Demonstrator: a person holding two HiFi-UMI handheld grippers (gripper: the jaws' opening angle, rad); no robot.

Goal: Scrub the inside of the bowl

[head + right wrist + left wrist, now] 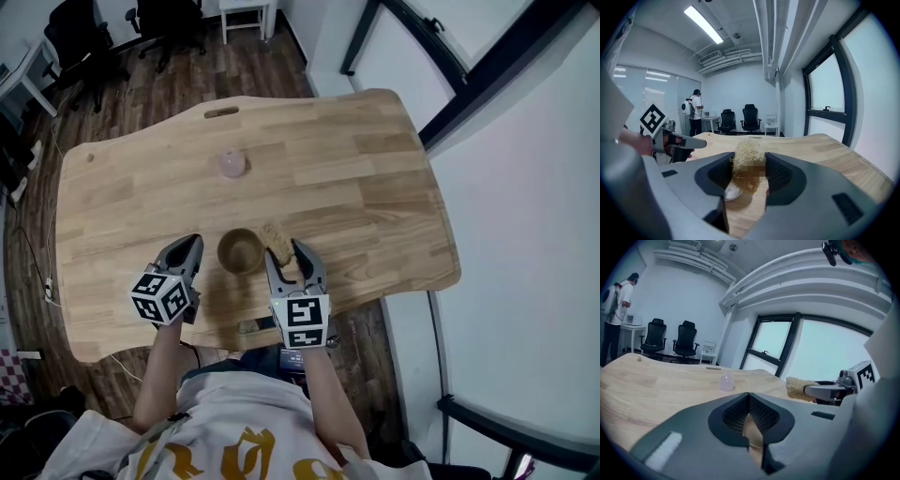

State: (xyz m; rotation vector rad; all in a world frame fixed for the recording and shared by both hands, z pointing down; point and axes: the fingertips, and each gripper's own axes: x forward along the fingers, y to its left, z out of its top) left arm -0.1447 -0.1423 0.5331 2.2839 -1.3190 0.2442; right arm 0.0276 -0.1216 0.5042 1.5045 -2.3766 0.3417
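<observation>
A small brown wooden bowl (240,251) stands on the wooden table (375,187) near its front edge, between my two grippers. My left gripper (192,244) hovers just left of the bowl, apart from it, jaws shut with nothing held; in the left gripper view (749,397) only a tan sliver shows through the closed jaws. My right gripper (283,251) is just right of the bowl, shut on a tan fibrous scrubber (275,238). The scrubber (747,161) sticks up between the pads in the right gripper view. It also shows in the left gripper view (799,387).
A pale pink rounded object (232,164) sits farther back on the table, also seen in the left gripper view (726,382). Office chairs (743,119) and a standing person (695,117) are beyond the far end. A window wall (450,75) runs along the table's right side.
</observation>
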